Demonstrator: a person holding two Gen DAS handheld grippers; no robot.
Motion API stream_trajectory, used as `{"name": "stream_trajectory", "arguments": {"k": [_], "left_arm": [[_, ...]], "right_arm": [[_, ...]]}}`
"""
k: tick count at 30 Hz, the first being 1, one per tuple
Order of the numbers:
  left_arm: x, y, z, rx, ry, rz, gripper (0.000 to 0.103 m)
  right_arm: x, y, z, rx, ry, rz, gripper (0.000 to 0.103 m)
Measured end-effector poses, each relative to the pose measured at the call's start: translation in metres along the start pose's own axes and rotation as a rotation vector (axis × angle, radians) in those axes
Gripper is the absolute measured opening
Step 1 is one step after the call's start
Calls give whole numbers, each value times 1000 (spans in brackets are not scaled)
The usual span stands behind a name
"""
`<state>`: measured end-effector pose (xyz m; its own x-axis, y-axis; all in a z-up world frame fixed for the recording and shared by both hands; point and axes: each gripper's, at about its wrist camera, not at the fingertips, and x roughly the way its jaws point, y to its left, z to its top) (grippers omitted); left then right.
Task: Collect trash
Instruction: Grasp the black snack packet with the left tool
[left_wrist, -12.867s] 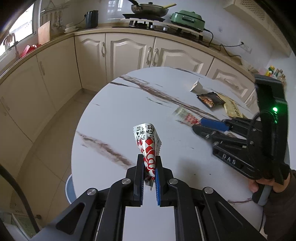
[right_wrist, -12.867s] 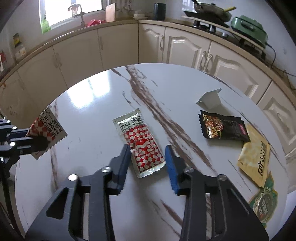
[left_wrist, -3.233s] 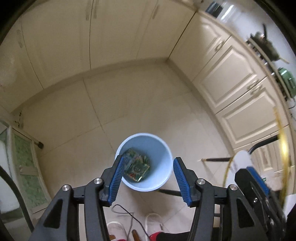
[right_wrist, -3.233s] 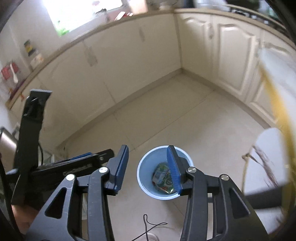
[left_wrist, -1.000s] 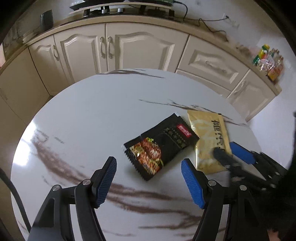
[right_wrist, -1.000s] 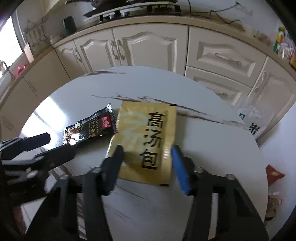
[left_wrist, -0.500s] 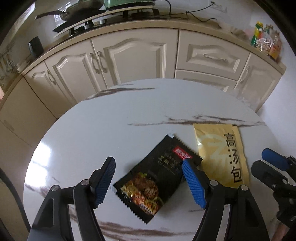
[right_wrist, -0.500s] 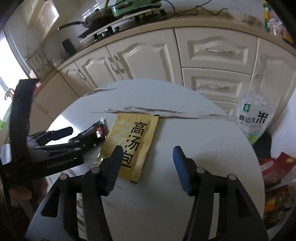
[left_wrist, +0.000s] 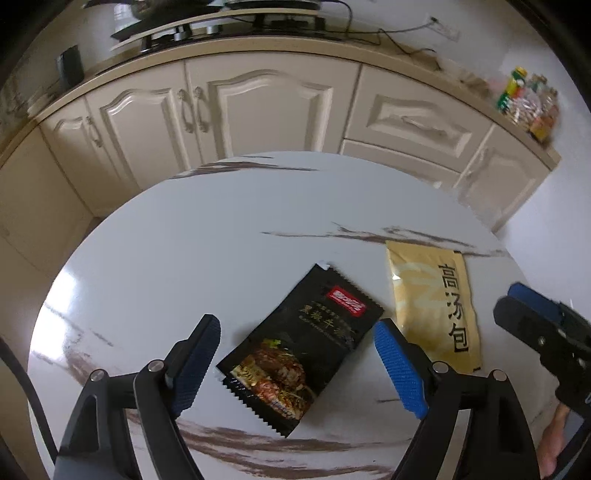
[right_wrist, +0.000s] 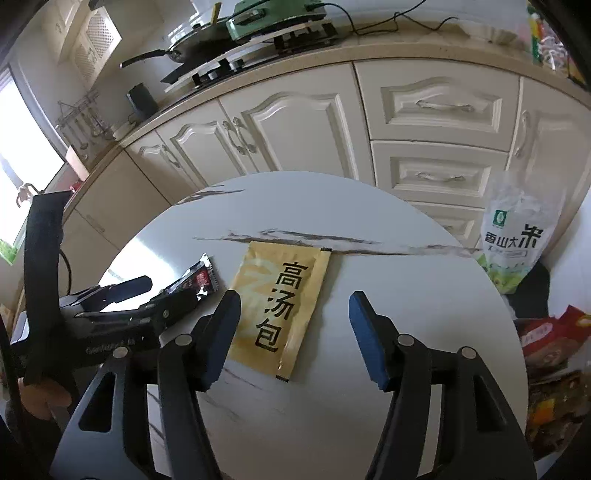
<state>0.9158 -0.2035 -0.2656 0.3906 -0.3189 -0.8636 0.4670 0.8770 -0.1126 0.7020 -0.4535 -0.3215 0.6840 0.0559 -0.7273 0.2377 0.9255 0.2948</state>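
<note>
My left gripper (left_wrist: 297, 363): jaws opening, black snack packet (left_wrist: 300, 350) flat between the pads, untouched. My right gripper (right_wrist: 293, 334): jaws opening, gold soup packet (right_wrist: 280, 304) between them nearer the left pad, no contact. Both packets lie side by side on the round marble table (left_wrist: 207, 236)

A: left gripper (left_wrist: 297, 363)?
B: Angled steeply down, jaws spreading wider, pads touching nothing.
A: right gripper (right_wrist: 293, 341)?
B: Also angled down, jaws opening too, less wide, nothing pinched. Sits just right of the left one. Bare hand (right_wrist: 40, 400) on the left handle.
</note>
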Motion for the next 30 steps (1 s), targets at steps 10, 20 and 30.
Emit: {"name": "stream_trajectory", "arguments": {"k": [10, 20, 30], "left_arm": [[16, -22, -6, 140, 34, 43, 86], [-13, -20, -2, 180, 26, 7, 25], [-41, -4, -24, 92, -15, -36, 3]], "right_arm": [[1, -10, 3, 41, 13, -5, 58], [6, -2, 1, 33, 42, -14, 58], [37, 32, 4, -9, 91, -145, 65]]}}
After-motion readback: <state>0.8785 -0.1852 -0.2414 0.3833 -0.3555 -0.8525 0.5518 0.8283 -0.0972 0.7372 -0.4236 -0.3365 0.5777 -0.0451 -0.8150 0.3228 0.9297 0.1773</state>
